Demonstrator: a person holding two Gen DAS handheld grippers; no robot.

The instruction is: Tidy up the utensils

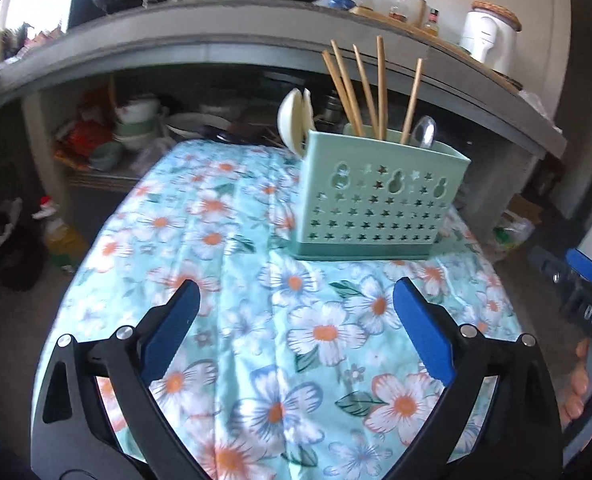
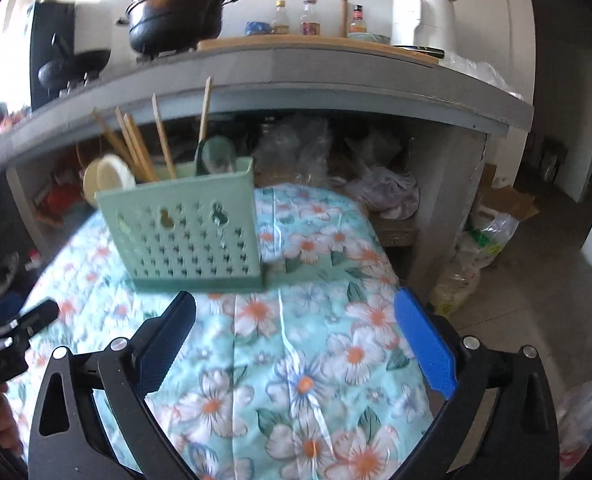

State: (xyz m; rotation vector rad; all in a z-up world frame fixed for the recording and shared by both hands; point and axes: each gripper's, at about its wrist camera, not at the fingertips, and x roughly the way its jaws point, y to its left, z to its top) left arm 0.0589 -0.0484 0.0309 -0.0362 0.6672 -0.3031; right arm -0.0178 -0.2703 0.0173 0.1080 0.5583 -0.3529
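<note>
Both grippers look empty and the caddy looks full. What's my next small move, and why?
Probably just hold both grippers back. The left gripper and right gripper are open and empty, the chopsticks and spoons stand in the green caddy, and no loose utensil shows on the floral cloth.

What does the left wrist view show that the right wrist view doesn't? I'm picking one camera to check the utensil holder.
Only the left wrist view: the open left gripper and stacked bowls under the counter.

Only the right wrist view: the open right gripper and clear plastic bags under the counter.

Both: the mint-green perforated plastic utensil holder with wooden chopsticks on the floral tablecloth.
</note>
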